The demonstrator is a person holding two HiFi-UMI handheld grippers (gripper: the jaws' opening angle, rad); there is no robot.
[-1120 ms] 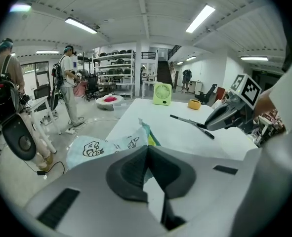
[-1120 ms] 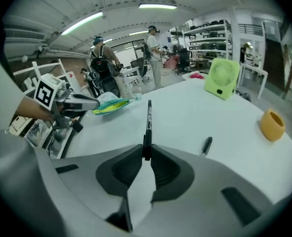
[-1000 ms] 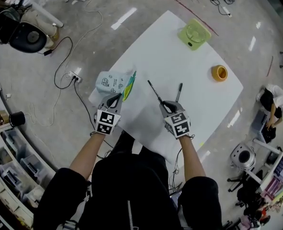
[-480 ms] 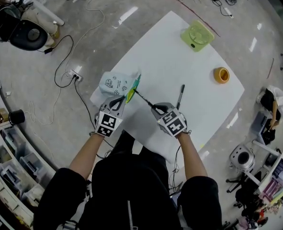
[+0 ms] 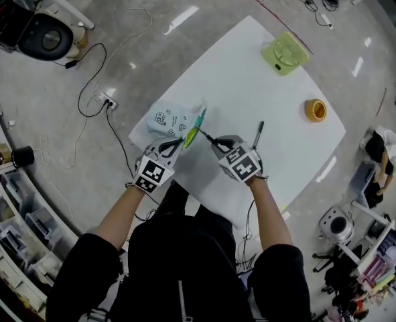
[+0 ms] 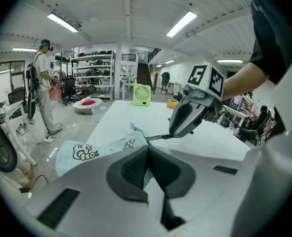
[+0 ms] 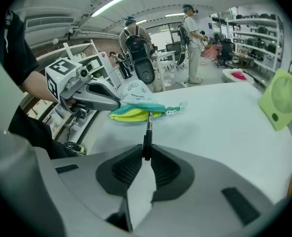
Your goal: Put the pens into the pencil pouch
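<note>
CHANGE: pen (image 7: 147, 135), clamped in right tongs (image 5: 216, 141), has been swung left to pencil pouch (image 5: 171, 119) mouth | left tongs (image 5: 176, 143) closed on pouch edge, bench (image 5: 251, 72) near-left | STATUS: insertion judged imminent; second pen (image 5: 258, 134) awaits, right.

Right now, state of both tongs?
Left tongs: shut on the edge of the pencil pouch.
Right tongs: shut on a black pen, tip at the pouch mouth.

A black pen (image 5: 208, 138) tilts tip-first at the open teal pouch (image 5: 173, 119); a second pen (image 5: 258, 133) lies nearby.
</note>
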